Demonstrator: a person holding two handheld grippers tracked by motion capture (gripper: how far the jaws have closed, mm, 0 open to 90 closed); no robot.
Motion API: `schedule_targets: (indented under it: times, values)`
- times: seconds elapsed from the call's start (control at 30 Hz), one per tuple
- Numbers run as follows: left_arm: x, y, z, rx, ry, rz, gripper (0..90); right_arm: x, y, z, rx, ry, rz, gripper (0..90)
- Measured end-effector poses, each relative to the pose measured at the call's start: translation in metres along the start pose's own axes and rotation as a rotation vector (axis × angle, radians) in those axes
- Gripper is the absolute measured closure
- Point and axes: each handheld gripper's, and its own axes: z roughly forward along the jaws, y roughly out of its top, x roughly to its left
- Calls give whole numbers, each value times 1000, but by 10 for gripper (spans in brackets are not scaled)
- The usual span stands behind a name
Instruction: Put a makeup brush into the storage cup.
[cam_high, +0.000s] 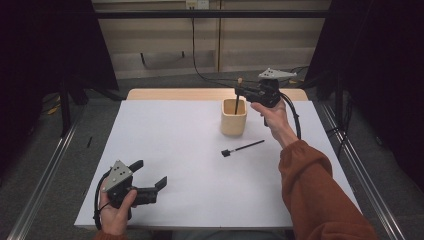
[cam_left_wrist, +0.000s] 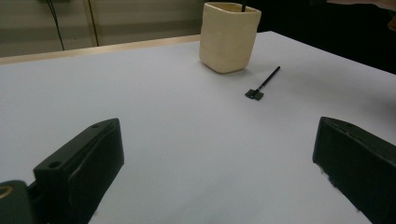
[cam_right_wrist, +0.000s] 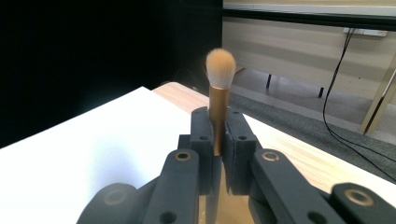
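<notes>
The brush you hold stands upright in your right gripper, its jaws closed on the copper-coloured collar just under the pale, fluffy bristles; in the high view the dark handle runs down from the jaws into the cup, so the brush sits over the far right part of the table with its lower end inside the cup's mouth. The cup is a cream, square-sided holder with rounded corners, standing upright on the white sheet. Just in front of it, a little toward you and to its right, a second, thin black brush lies flat on the sheet, its small flat head pointing toward you and its handle angled away toward your right sleeve. Your left gripper rests low at the near left corner of the sheet, well apart from the cup, with its jaws spread wide and nothing between them. The white sheet covers nearly the whole light wood table, leaving a bare wooden strip along the far edge. Beyond the table you have grey floor, a pale panelled wall with a black cable hanging down it, and dark curtains on both sides.
</notes>
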Motion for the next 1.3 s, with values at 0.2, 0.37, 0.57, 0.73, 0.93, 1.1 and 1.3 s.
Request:
schedule_targets:
  times: [0.2, 0.37, 0.57, 0.73, 0.93, 1.1, 1.3]
  values:
    - [0, 0, -1, 1, 2, 9, 20, -2, -7, 2, 7, -7, 10, 835]
    - [1, 0, -1, -2, 13, 8, 20, -5, -14, 1, 8, -17, 22, 835]
    - [2, 0, -1, -3, 13, 9, 20, -6, -20, 0, 6, -22, 23, 835]
    - [2, 0, -1, -3, 13, 11, 20, -8, -26, -1, 13, -21, 21, 835]
    - [0, 1, -1, 0, 9, 18, 20, -8, -30, 1, 20, -14, 25, 835]
    - [1, 1, -1, 1, 7, 19, 20, -7, -36, 4, 32, -4, 29, 834]
    - [1, 1, 0, -2, 6, 17, 20, -9, -39, 0, 21, -12, 40, 586]
